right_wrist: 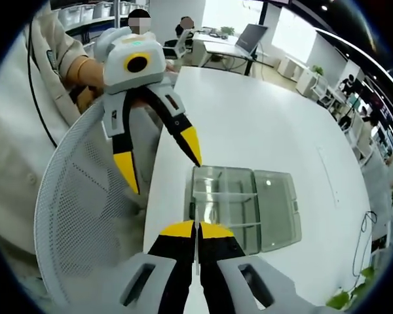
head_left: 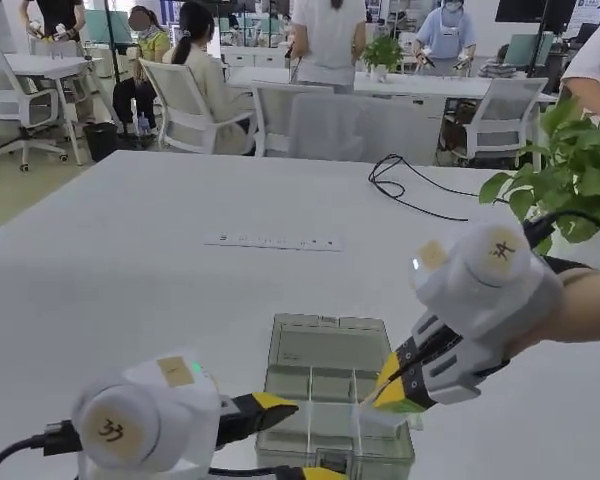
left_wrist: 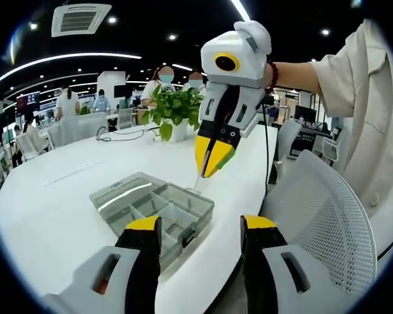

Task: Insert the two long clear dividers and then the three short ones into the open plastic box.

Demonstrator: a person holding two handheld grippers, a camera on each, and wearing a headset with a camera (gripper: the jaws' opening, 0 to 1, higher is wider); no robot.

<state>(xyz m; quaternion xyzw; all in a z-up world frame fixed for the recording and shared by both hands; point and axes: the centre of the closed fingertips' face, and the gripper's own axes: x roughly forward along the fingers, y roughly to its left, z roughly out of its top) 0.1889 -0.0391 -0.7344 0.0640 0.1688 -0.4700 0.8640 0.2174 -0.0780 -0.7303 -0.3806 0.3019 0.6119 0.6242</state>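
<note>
Box at table edge | right claw seemingly pinching divider

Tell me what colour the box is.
The box is clear with a greyish-green tint; the left gripper view shows it best.

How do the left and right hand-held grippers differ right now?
The left hand-held gripper stands wide open and empty; the right hand-held gripper is shut on a clear divider. The left sits at the plastic box's near-left corner; the right points down over its near-right part. Both have black jaws with yellow tips.
</note>
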